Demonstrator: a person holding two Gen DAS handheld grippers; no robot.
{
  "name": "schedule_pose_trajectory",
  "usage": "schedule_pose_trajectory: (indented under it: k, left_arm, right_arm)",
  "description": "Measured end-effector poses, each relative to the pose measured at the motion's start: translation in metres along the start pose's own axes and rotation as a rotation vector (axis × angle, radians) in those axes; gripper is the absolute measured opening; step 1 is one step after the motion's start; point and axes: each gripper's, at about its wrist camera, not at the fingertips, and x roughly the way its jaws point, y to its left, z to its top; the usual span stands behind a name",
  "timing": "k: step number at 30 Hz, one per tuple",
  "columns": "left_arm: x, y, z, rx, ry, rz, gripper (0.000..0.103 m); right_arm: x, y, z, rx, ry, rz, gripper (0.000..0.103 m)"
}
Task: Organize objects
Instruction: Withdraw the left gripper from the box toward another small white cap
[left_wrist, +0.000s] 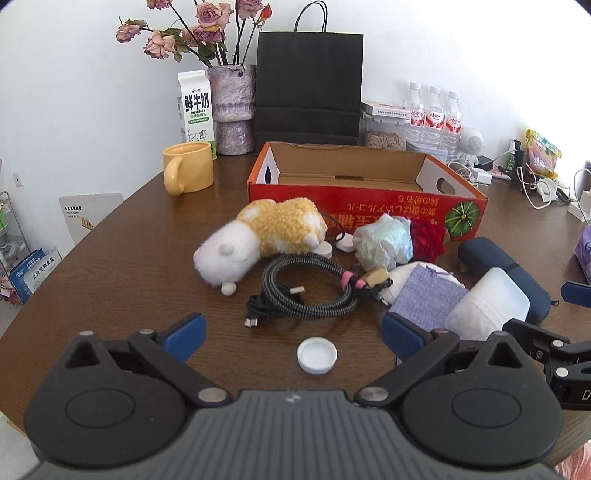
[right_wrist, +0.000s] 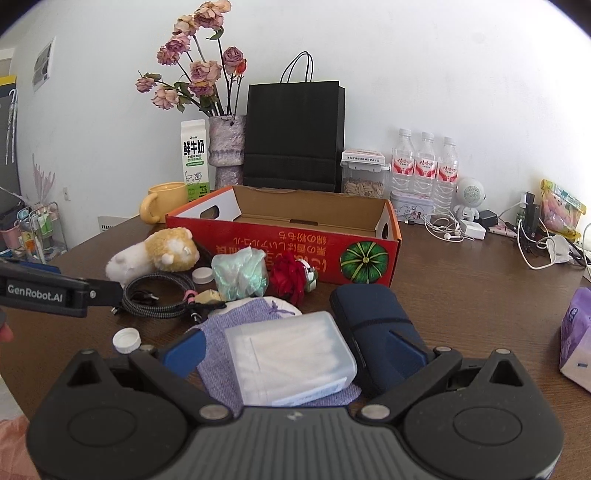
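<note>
**Both grippers wide over the clutter**

While the left gripper (left_wrist: 291, 334) hovers with jaws wide around a white bottle cap (left_wrist: 317, 355), the right gripper (right_wrist: 293, 349) — jaws equally wide — straddles a clear plastic box (right_wrist: 291, 360) on the surface (right_wrist: 461, 295), before the empty red carton (right_wrist: 284, 225).

Red box (left_wrist: 354, 201) (green pumpkin print), yellow-and-white plush (left_wrist: 258, 236), black-grey braided cable (left_wrist: 306, 291), lilac pouch (left_wrist: 428, 302), yellow mug (left_wrist: 188, 168)
</note>
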Motion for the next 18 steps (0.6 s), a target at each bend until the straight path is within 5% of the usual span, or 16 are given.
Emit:
schedule_pose_trajectory:
  k: [18]
  left_arm:
    - [0.025, -0.009, -0.013, -0.008, 0.072, 0.019, 0.103]
  right_arm:
    - [0.019, -0.006, -0.010, -0.026, 0.034, 0.026, 0.103]
